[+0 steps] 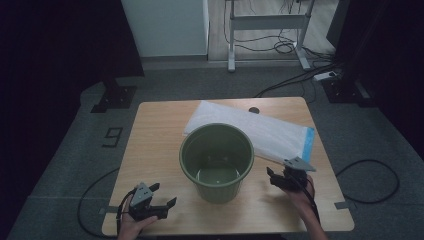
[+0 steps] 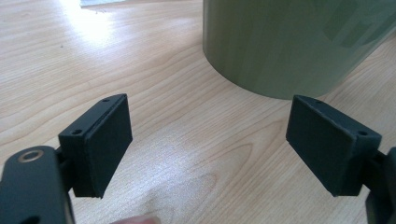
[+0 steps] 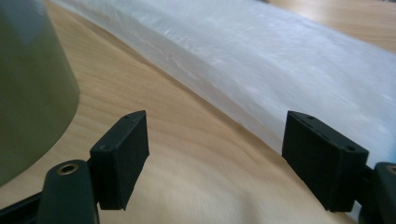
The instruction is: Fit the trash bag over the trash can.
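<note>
A green plastic bucket (image 1: 217, 160) stands upright and empty in the middle of the wooden table (image 1: 150, 150). Behind it and to the right lies a folded white plastic bag (image 1: 270, 132) with a blue edge. My left gripper (image 1: 165, 196) is low at the front left, open, pointing toward the bucket's base (image 2: 289, 46), with bare wood between its jaws (image 2: 210, 149). My right gripper (image 1: 277, 175) sits at the bucket's right, open, nothing between its jaws (image 3: 215, 158). The white bag (image 3: 280, 65) lies just ahead of it and the bucket wall (image 3: 28, 84) is at its left.
The table stands on grey carpet. Cables run across the floor at the right and back, a desk frame (image 1: 265, 30) stands behind, and a dark stand base (image 1: 114, 97) sits at the back left. A small dark round spot (image 1: 254, 110) marks the table's far edge.
</note>
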The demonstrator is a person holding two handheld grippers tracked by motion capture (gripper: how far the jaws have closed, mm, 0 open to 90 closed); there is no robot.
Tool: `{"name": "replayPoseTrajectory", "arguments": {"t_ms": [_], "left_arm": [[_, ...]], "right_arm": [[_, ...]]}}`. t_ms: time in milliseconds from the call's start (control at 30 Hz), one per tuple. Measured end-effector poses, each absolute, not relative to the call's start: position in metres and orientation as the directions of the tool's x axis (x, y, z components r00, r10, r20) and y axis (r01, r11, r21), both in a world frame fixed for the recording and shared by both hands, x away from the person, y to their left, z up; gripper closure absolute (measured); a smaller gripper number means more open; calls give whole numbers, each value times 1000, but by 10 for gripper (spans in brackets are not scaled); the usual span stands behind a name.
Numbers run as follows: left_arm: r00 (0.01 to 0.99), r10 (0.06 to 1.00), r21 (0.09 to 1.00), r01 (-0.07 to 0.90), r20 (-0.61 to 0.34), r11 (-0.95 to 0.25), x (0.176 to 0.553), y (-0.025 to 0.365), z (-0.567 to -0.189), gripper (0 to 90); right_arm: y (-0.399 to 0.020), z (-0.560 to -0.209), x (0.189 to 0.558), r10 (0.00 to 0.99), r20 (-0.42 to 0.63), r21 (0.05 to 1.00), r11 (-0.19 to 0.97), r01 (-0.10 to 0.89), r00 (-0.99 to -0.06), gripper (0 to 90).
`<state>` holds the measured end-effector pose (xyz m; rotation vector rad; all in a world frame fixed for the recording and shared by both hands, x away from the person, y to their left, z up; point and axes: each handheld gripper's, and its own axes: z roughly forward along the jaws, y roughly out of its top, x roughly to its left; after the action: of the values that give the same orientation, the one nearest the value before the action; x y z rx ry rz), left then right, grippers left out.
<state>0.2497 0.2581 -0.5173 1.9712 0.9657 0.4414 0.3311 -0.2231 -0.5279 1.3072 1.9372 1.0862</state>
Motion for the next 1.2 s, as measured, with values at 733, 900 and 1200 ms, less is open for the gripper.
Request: {"name": "replayPoseTrajectory", "arguments": {"t_ms": [733,900,1200], "left_arm": [[571,817,797,529,-79,-292,242,277,-532,146],[564,822,789,537,-73,-298,243,280,-534,146],[559,826,784,546,-77,-296,246,281,-536,147]], "right_arm": [[-211,-545,400,925,-23,726,277,630,-380,597],[-223,-547,398,935,30,736,218,640,-353,826],[-248,-547,361,931,89,743,175,646,-355,892]]}}
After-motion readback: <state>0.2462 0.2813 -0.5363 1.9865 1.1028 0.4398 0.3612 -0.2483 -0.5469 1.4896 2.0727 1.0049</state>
